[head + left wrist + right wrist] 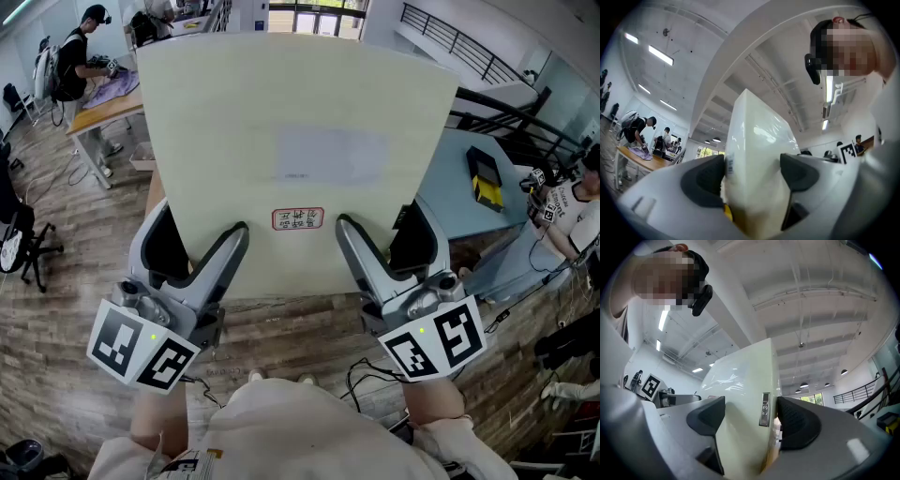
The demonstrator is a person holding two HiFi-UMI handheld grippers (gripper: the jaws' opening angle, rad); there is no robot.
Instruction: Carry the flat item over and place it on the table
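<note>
Panel (pixel 300 122) edge inside left tool (pixel 199 225) and right tool (pixel 382 220)

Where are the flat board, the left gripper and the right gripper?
flat board (pixel 300 103), head view, bare upper face.
left gripper (pixel 199 232), head view, midway between its fingertips.
right gripper (pixel 380 225), head view, midway between its fingertips.

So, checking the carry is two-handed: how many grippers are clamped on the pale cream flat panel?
2. The left gripper clamps the pale cream flat panel at its near edge on the left, and the right gripper clamps it on the right. No other gripper shows.
</note>
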